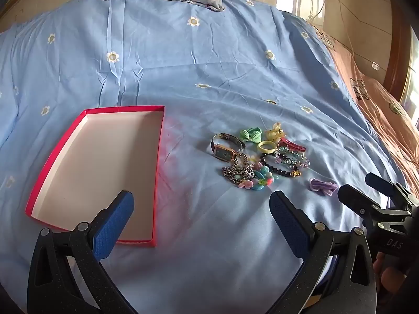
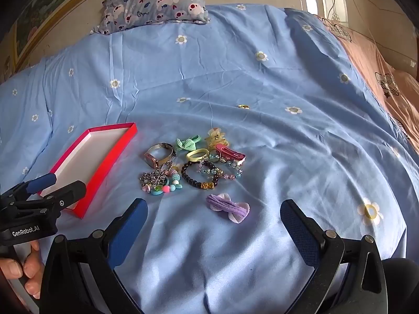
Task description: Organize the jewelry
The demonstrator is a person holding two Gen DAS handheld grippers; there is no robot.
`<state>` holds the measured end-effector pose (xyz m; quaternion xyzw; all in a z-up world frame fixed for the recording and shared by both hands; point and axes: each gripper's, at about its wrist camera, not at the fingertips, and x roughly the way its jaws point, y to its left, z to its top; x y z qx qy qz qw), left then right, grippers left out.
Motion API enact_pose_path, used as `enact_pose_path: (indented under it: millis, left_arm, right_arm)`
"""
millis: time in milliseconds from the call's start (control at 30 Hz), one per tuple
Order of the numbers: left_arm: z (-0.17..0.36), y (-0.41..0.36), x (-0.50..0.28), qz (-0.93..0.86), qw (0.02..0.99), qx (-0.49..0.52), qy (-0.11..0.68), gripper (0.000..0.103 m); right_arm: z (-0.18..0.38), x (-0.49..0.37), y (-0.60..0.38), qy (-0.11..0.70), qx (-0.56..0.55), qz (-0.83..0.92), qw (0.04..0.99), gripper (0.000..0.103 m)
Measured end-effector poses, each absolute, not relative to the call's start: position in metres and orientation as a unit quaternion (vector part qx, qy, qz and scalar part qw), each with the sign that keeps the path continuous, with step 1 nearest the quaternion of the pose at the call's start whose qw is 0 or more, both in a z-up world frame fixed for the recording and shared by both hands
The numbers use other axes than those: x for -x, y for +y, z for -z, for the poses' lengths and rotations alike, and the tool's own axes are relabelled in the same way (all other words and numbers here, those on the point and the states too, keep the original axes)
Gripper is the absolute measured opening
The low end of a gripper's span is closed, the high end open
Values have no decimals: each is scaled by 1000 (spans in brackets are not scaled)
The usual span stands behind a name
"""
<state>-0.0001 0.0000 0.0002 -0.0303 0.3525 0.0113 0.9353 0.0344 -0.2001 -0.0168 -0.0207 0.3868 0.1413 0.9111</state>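
— So, has anything gone into the box yet?

— Not that I can see. The red box (image 1: 65, 198) lies open on the blue bedspread (image 1: 209, 65), its white floor bare. The jewelry pile (image 2: 193, 167) sits apart from it, off to its right: a watch (image 2: 159, 154), a chain bracelet (image 2: 153, 178), a dark bead bracelet (image 2: 200, 176), a yellow ring band (image 2: 196, 155), a green bow (image 2: 187, 142) and more, all tangled close together.

— And the grippers?

— Both empty. The left gripper (image 1: 201, 209) hangs with its jaws spread wide, one finger over the near corner of the box. The right gripper (image 2: 213, 219) is spread just as wide, tilted down toward the bed, with the purple hair clip (image 2: 227, 208) lying ahead of the gap between its fingers, not touched.

— So it's the very first pick?

— I'd judge so. Sorting hasn't started; the hands are only poised.

— What goes first, do you reckon?

— The purple clip looks easiest. It lies alone, clear of the heap, nearest the right gripper. That calls for coming down over it, closing on its flat body, then carrying it across to the box.

— Any trouble ahead?

— The soft cover may bunch up between the pads, and the chain looks snarled with the plastic beads (image 2: 163, 188), so lifting one could drag its neighbour.
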Motion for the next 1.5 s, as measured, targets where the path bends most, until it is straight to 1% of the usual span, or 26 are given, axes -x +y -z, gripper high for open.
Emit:
enact_pose_path:
  millis: [900, 1133, 1167, 1333, 1400, 1500]
  left_arm:
    - [-1, -1, 0, -13, 936, 29, 351, 103]
    - [-6, 4, 5, -14, 939, 29, 343, 103]
    - [-6, 4, 6, -15, 944, 25, 329, 103]
    - [-3, 1, 5, -11, 940, 27, 339, 103]
    - [-2, 1, 3, -7, 933, 32, 358, 103]
    - [-1, 0, 1, -3, 930, 35, 367, 103]
  right_arm:
    - [15, -34, -197, 388, 19, -149, 909, 102]
    - [15, -33, -197, 385, 19, -149, 911, 102]
    - [15, -33, -197, 386, 19, -149, 910, 102]
    - [16, -34, -197, 389, 14, -150, 909, 102]
    - [16, -34, -197, 389, 14, -150, 909, 102]
    - [16, -34, -198, 389, 14, -150, 909, 102]
